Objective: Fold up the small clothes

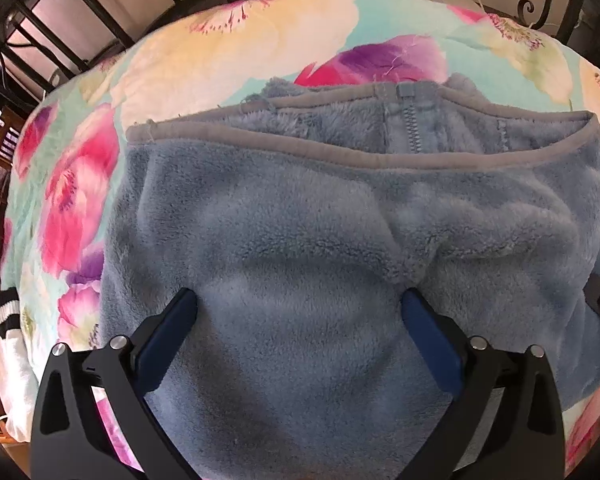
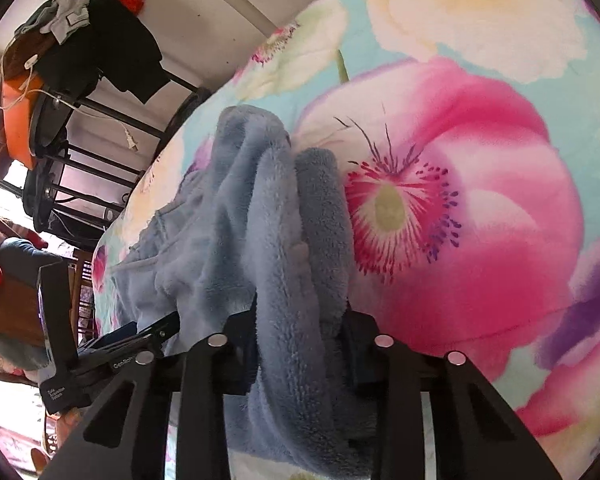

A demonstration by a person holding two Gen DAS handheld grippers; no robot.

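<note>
The blue fleece garment (image 1: 300,216) lies on the floral bedspread (image 1: 228,60), its grey-trimmed opening and zipper (image 1: 410,124) facing away from the left camera. The left gripper (image 1: 300,304) points steeply down at the fleece, jaws wide apart, blue pads resting on the pile without pinching any. The right gripper (image 2: 300,328) tilts down at a shallower angle, jaws clamped on a bunched fold of the garment (image 2: 284,240), which rises between its fingers.

Blue fleece garment (image 1: 300,240) on floral bedspread (image 1: 220,64)
</note>
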